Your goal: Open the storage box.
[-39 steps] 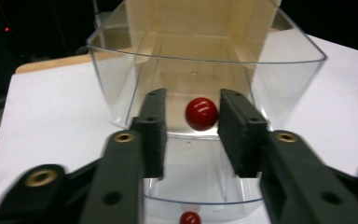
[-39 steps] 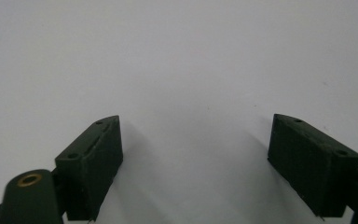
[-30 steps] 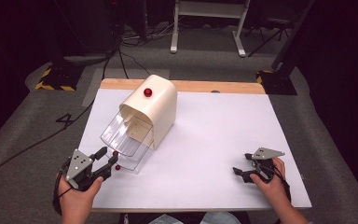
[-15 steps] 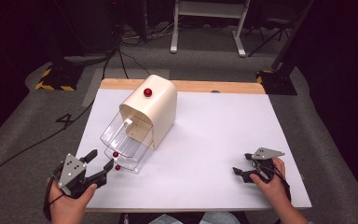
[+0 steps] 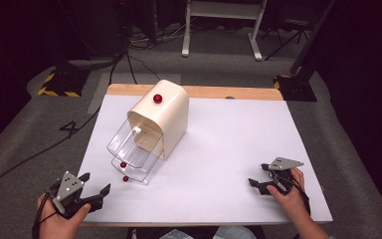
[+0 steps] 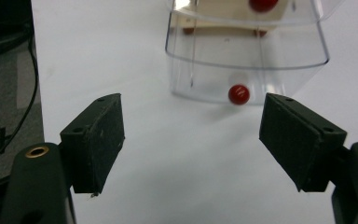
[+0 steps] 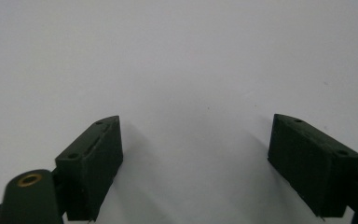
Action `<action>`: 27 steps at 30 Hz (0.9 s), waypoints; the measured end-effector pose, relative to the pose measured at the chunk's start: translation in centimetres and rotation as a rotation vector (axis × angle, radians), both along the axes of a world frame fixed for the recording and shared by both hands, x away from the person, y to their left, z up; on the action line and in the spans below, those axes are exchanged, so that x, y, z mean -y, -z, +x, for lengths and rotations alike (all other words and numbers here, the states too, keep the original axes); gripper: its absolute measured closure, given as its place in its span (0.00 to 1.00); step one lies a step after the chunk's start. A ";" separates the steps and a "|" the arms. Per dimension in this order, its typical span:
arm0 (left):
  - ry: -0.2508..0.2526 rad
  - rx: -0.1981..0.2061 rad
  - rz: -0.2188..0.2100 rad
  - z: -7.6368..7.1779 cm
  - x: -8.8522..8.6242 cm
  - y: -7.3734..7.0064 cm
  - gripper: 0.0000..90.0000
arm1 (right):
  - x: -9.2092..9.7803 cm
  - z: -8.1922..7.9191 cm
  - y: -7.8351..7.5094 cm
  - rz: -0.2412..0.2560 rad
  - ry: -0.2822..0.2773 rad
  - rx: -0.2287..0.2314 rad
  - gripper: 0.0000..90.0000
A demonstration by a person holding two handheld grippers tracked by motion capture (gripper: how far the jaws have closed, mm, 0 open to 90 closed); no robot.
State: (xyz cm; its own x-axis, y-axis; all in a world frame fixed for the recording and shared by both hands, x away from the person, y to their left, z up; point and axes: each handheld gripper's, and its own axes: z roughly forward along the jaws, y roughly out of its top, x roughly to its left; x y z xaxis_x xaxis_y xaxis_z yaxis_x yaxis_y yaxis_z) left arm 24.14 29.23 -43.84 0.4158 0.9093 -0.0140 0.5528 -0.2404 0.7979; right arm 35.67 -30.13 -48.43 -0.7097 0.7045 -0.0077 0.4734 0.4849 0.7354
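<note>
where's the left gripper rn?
The left gripper is in the high view at the table's near-left corner, jaws open, pointing at the clear drawer pulled out of the cream box.

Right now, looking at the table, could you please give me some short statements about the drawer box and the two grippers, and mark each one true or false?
1. Both clear drawers of the cream box are pulled out. True.
2. The left gripper is closed on a drawer knob. False: its jaws stand wide apart, short of the drawers, holding nothing.
3. A red knob sits on top of the box. True.
4. The right gripper rests against the box. False: it is far from it, near the right front of the white table.
5. The right gripper's jaws are open over bare table surface. True.
</note>
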 end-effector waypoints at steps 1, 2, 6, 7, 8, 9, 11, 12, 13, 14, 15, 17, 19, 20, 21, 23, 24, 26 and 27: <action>0.002 -0.021 0.009 0.1 -0.1 0.4 0.23 | 0.0 0.0 0.0 0.000 0.000 0.000 0.20; 0.003 -0.039 0.016 0.2 -0.1 0.7 0.23 | 0.0 0.0 0.0 0.000 0.000 0.000 0.20; 0.010 -0.085 0.046 0.6 0.0 2.0 0.23 | 0.0 0.0 0.0 0.002 -0.001 -0.001 0.20; 0.017 -0.094 0.050 0.7 0.1 2.3 0.23 | 0.0 0.0 0.0 0.002 -0.002 -0.002 0.20; 0.023 -0.103 0.056 0.8 0.2 2.5 0.23 | 0.0 0.1 0.0 0.002 -0.003 -0.003 0.20; 0.027 -0.108 0.063 0.9 0.3 2.8 0.23 | 0.0 0.1 0.0 0.003 -0.003 -0.004 0.20; 0.032 -0.125 0.082 1.1 0.5 3.4 0.23 | 0.0 0.0 0.0 0.004 -0.002 -0.005 0.20; 0.040 -0.136 0.091 1.2 0.7 3.8 0.24 | 0.0 0.0 0.0 0.003 -0.002 -0.002 0.20; 0.048 -0.148 0.100 1.4 0.8 4.1 0.24 | 0.0 0.0 0.0 0.004 -0.002 0.000 0.20; 0.045 -0.147 0.092 1.5 0.7 4.2 0.23 | 0.0 0.0 0.0 0.002 -0.002 0.004 0.20; 0.037 -0.153 0.084 1.5 0.6 4.2 0.21 | 0.0 -0.1 0.0 0.001 -0.001 0.006 0.20; 0.045 -0.154 0.094 1.6 0.6 4.1 0.21 | 0.0 -0.1 0.0 0.001 -0.001 0.006 0.20; 0.042 -0.155 0.091 1.6 0.7 4.1 0.21 | 0.0 -0.1 0.0 0.001 -0.001 0.006 0.20; 0.037 -0.156 0.087 1.5 0.7 4.1 0.21 | 0.0 -0.1 0.0 0.001 -0.001 0.004 0.20; 0.037 -0.137 0.085 1.6 0.8 4.1 0.23 | 0.0 0.0 0.0 0.002 -0.001 0.002 0.20; 0.036 -0.124 0.082 1.8 1.0 4.3 0.26 | 0.0 0.0 0.0 0.002 -0.001 0.002 0.20; 0.037 -0.127 0.078 1.8 1.0 4.4 0.26 | 0.0 0.0 0.0 0.002 -0.001 0.003 0.20; 0.036 -0.127 0.077 1.8 1.0 4.4 0.25 | 0.0 0.0 0.0 0.002 -0.001 0.003 0.20; 0.035 -0.122 0.069 1.8 1.0 4.5 0.25 | 0.0 0.0 0.0 0.002 -0.001 0.003 0.20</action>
